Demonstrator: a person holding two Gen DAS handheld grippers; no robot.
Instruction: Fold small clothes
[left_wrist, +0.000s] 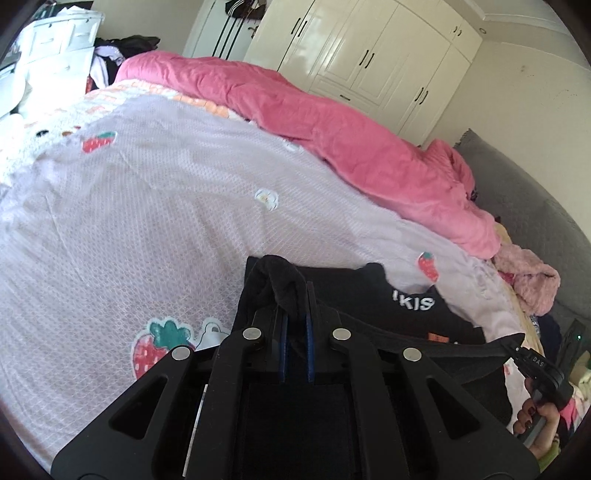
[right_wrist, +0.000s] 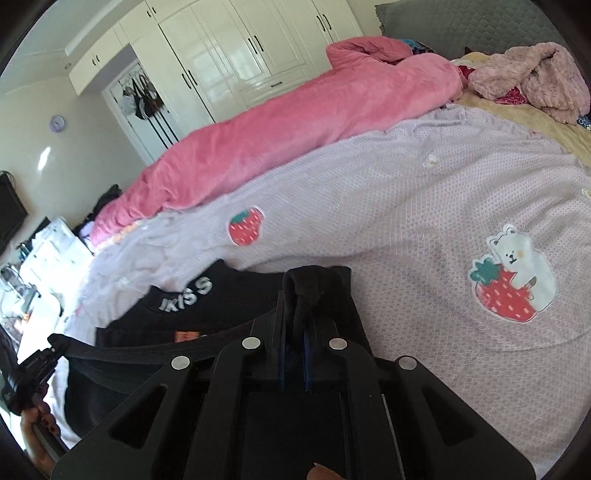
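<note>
A small black garment (left_wrist: 373, 295) with white letters on its chest lies on the lilac bedspread (left_wrist: 147, 221). In the left wrist view my left gripper (left_wrist: 294, 295) is shut on a bunched corner of it. At the right of that view the right gripper (left_wrist: 519, 345), held by a hand, pinches the other end of a taut black hem. The right wrist view shows the same garment (right_wrist: 221, 306) with my right gripper (right_wrist: 300, 306) shut on a bunched corner. The left gripper (right_wrist: 55, 345) holds the stretched hem at the far left there.
A rolled pink quilt (left_wrist: 332, 122) runs along the far side of the bed. A fluffy pink garment (right_wrist: 535, 77) lies by the grey headboard (left_wrist: 517, 177). White wardrobes (left_wrist: 369, 48) stand behind, and white drawers (left_wrist: 55, 48) at the far left.
</note>
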